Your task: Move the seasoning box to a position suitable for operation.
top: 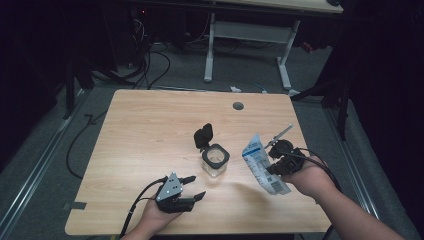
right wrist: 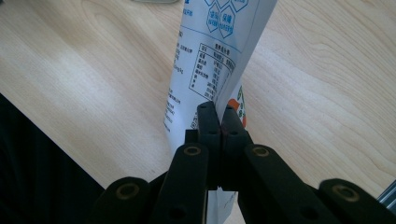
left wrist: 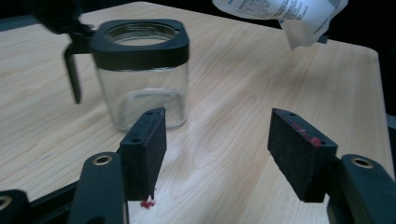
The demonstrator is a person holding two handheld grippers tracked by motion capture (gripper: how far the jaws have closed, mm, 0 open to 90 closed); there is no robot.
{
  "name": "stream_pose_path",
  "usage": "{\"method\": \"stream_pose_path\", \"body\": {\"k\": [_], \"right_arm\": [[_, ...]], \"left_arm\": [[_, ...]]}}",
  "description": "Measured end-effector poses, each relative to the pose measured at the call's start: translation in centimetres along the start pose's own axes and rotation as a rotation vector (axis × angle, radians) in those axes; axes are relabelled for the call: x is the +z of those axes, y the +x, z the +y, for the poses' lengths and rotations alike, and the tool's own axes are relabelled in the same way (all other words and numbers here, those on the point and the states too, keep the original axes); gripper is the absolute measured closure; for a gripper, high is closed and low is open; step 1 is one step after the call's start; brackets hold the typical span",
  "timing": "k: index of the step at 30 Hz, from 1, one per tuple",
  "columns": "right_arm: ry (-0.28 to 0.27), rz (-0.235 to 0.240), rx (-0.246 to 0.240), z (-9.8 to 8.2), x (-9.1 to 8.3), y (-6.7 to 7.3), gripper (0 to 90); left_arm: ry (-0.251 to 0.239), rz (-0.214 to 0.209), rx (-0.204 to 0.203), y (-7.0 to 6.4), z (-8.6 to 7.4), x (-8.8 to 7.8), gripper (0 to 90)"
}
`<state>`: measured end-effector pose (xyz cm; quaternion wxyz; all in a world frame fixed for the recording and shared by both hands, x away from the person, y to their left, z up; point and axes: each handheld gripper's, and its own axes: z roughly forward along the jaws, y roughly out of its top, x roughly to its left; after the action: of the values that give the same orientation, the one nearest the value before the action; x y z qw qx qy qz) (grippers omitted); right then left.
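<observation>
left gripper (top: pixel 192 186): jaws spread wide, nothing between the pads, nothing held. held low over the table (top: pixel 150 130) near its front edge, in the person's left hand (top: pixel 157 215).
left gripper pads (left wrist: pixel 147 149): both black, apart, bare wood showing between them in the left gripper view. red flecks on one pad edge and a red speck on the wood under the other.
jar (top: pixel 215 161): clear glass, square, black collar round the mouth, standing upright on the table. just ahead of the left gripper and a bit off to one side of its jaws, not touching them.
jar close up (left wrist: pixel 142 77): looks empty, mouth open.
lid (top: pixel 203 135): black, flipped up and back on a hinge arm, on the far side of the jar from the left gripper.
right gripper (top: pixel 272 167): jaws pressed together on a packet, in the person's right hand (top: pixel 307 177), lifted off the table.
packet (top: pixel 261 165): white with blue print, pinched at one edge, hanging clear of the wood, beside the jar but apart from it.
packet in right gripper view (right wrist: pixel 215 60): rises straight up from the clamped jaws, printed table and blue hexagons visible.
packet in left gripper view (left wrist: pixel 285 14): up beyond the jaws, past the jar.
</observation>
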<state>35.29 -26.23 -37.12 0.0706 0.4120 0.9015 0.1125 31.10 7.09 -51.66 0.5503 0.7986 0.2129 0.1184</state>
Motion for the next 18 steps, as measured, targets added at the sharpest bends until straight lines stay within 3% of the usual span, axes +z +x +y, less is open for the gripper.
{"method": "stream_pose_path", "body": {"k": [5,13,18], "right_arm": [[-0.013,0.013,0.005,0.2,0.1,0.2,90.0],[-0.022,0.025,0.004,0.6,0.1,0.6,90.0],[-0.019,0.029,-0.001,1.0,0.2,1.2,90.0]], "left_arm": [[0.015,-0.01,0.014,-0.7,0.3,1.0,38.7],[-0.02,-0.011,0.019,-1.4,0.8,2.0,39.3],[-0.007,-0.026,0.004,-1.9,1.1,2.9,37.3]]}}
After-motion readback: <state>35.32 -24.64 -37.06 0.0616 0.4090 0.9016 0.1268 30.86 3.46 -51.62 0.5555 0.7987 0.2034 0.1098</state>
